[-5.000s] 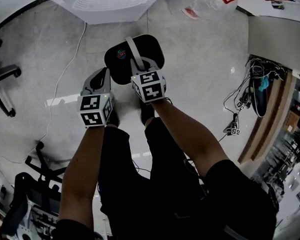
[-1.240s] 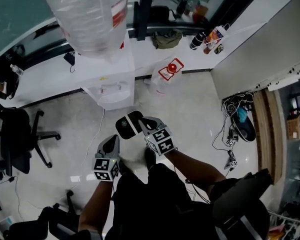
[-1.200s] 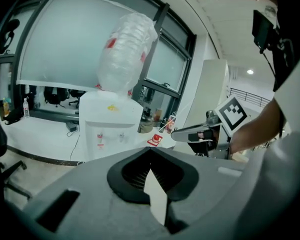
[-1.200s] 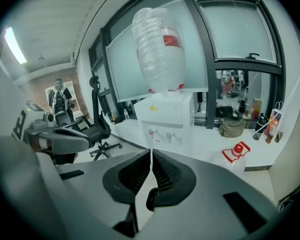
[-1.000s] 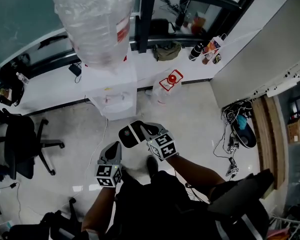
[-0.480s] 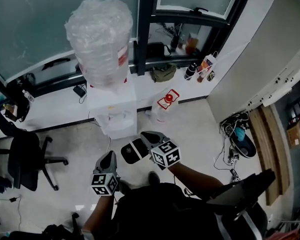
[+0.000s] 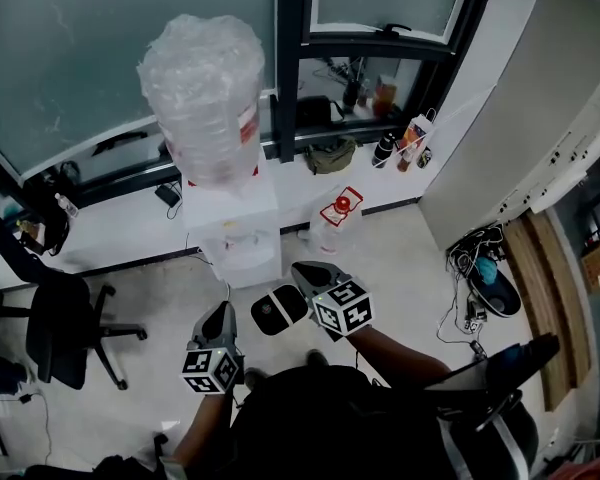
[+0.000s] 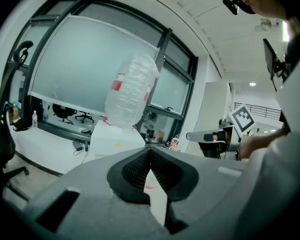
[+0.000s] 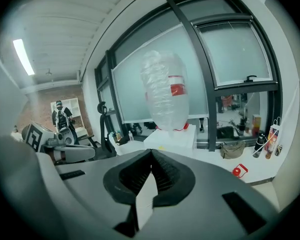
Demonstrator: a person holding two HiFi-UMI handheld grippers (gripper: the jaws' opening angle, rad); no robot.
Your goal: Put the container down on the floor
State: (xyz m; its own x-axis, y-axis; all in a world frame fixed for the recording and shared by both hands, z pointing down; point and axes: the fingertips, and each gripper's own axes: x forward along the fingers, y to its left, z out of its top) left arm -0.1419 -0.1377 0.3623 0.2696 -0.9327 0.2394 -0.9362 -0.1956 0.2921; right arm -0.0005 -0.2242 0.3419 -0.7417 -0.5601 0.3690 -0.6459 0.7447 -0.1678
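Container (image 7: pixel 278 309): on the floor (image 7: pixel 410 258), below my right tool (image 9: pixel 151 152), untouched.
Tools: right tool and left tool (image 8: pixel 150 149) both closed, empty.
Remaining: nothing, I judge.

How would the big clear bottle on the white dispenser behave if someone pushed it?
The bottle looks crumpled and see-through, so probably near empty, light and yielding. It stands tall on the dispenser, neck down, so a shove might rock or unseat it.

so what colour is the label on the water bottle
The label on the bottle is red; it shows best in the right gripper view.
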